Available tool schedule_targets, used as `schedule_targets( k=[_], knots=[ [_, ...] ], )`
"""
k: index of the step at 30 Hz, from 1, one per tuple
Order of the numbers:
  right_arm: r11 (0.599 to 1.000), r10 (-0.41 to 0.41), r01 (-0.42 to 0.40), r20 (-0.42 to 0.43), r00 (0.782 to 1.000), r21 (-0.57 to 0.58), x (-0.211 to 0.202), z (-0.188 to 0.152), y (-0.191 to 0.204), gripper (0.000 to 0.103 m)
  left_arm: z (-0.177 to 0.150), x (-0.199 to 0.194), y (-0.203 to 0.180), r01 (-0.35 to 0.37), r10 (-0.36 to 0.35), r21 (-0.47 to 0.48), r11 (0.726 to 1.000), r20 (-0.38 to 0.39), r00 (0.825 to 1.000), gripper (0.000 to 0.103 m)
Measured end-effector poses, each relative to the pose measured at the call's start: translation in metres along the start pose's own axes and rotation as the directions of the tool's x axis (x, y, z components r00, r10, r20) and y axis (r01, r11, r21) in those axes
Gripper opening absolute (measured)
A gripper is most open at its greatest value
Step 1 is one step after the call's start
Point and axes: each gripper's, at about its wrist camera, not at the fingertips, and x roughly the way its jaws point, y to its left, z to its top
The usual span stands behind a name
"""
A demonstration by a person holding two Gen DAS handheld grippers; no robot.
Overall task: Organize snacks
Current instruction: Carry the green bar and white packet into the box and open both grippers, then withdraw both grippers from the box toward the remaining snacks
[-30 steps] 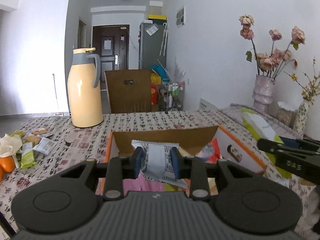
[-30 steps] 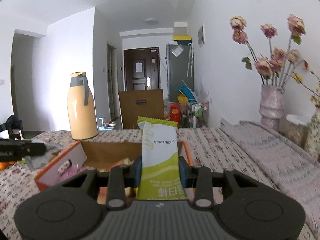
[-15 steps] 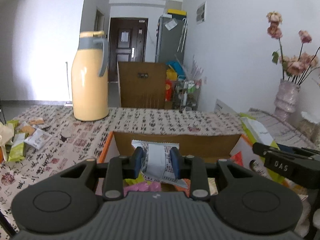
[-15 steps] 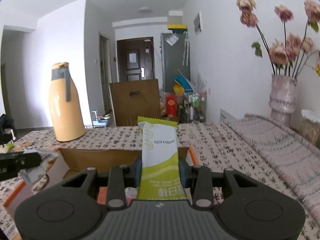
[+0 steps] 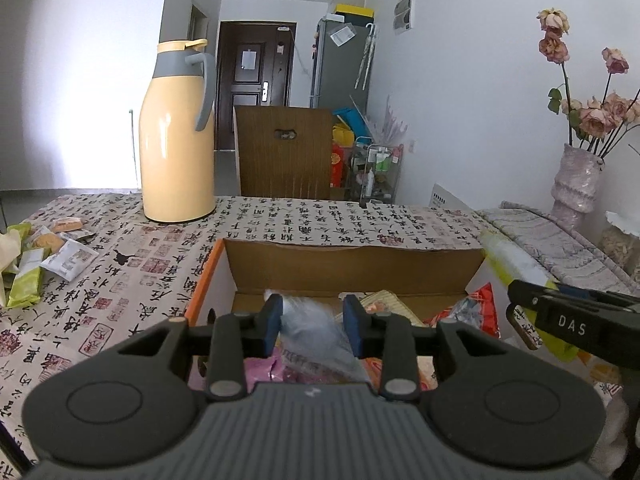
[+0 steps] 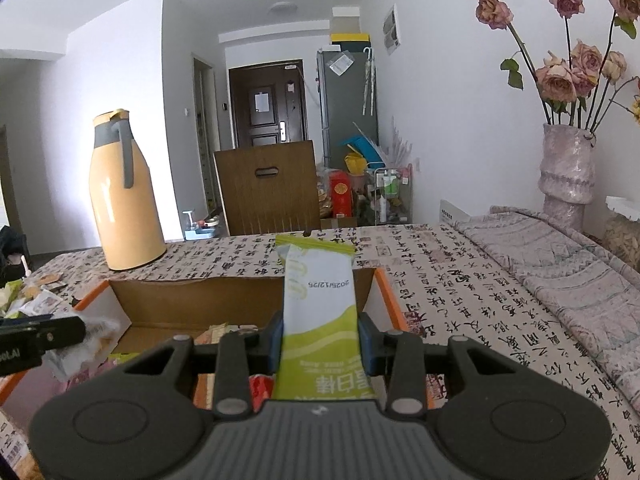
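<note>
An open cardboard box [image 5: 352, 268] with an orange rim holds several snack packets. My left gripper [image 5: 312, 320] hangs over its near left part with its jaws opening. A white-grey packet [image 5: 316, 332], blurred and tilted, slips down between the pads. My right gripper [image 6: 320, 338] is over the box [image 6: 200, 296] near its right wall. Its jaws are beginning to open, and the pads still press on an upright green-and-white snack packet [image 6: 318, 300]. In the left wrist view the right gripper [image 5: 572, 326] shows at the right with that green packet [image 5: 508, 256].
A yellow thermos jug [image 5: 176, 136] stands on the patterned tablecloth beyond the box, to the left. Several loose snacks [image 5: 44, 256] lie at the table's left edge. A vase of dried roses [image 6: 568, 168] stands far right. A wooden chair back [image 5: 284, 152] is behind the table.
Both grippers moved forward and lower over the box. The white-grey packet, upright in the left pads before, has tipped and blurred as the left jaws widen. The green packet stays upright.
</note>
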Motion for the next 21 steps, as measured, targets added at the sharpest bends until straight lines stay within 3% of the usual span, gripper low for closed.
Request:
schedule_targets(
  k=[2, 4, 5, 6, 7, 8, 9, 10, 21],
  knots=[
    [1.000, 0.005, -0.005, 0.000, 1.000, -0.001, -0.001, -0.001, 0.001, 0.041, 0.000, -0.001, 0.000, -0.004, 0.004, -0.003, 1.000, 0.008, 1.000, 0.047],
    [1.000, 0.006, -0.006, 0.006, 1.000, -0.001, -0.003, -0.001, 0.001, 0.042, 0.000, -0.004, 0.002, -0.015, 0.016, -0.011, 1.000, 0.021, 1.000, 0.070],
    [1.000, 0.010, -0.010, 0.008, 1.000, 0.005, -0.004, -0.001, 0.000, 0.051, 0.001, -0.005, 0.002, -0.026, 0.027, -0.015, 1.000, 0.029, 0.999, 0.077],
    [1.000, 0.010, -0.010, 0.011, 1.000, 0.009, -0.005, -0.001, -0.001, 0.068, 0.001, -0.007, 0.002, -0.041, 0.042, -0.018, 0.999, 0.041, 0.998, 0.086],
    [1.000, 0.008, -0.008, 0.016, 1.000, 0.012, -0.007, -0.001, -0.001, 0.077, 0.001, -0.009, 0.002, -0.051, 0.052, -0.021, 0.998, 0.053, 0.997, 0.095],
    [1.000, 0.007, -0.008, 0.021, 1.000, 0.016, -0.008, -0.002, -0.002, 0.092, 0.001, -0.011, 0.003, -0.055, 0.056, -0.026, 0.998, 0.060, 0.997, 0.100],
    [1.000, 0.009, -0.010, 0.026, 1.000, 0.022, -0.009, -0.002, -0.002, 0.100, 0.001, -0.013, 0.003, -0.061, 0.063, -0.031, 0.998, 0.067, 0.996, 0.103],
    [1.000, 0.009, -0.010, 0.029, 1.000, 0.025, -0.010, -0.002, -0.002, 0.103, 0.001, -0.015, 0.003, -0.075, 0.078, -0.034, 0.997, 0.074, 0.994, 0.103],
    [1.000, 0.007, -0.007, 0.025, 1.000, 0.026, -0.011, -0.003, -0.001, 0.103, 0.000, -0.015, 0.004, -0.080, 0.082, -0.044, 0.996, 0.062, 0.995, 0.103]
  ],
)
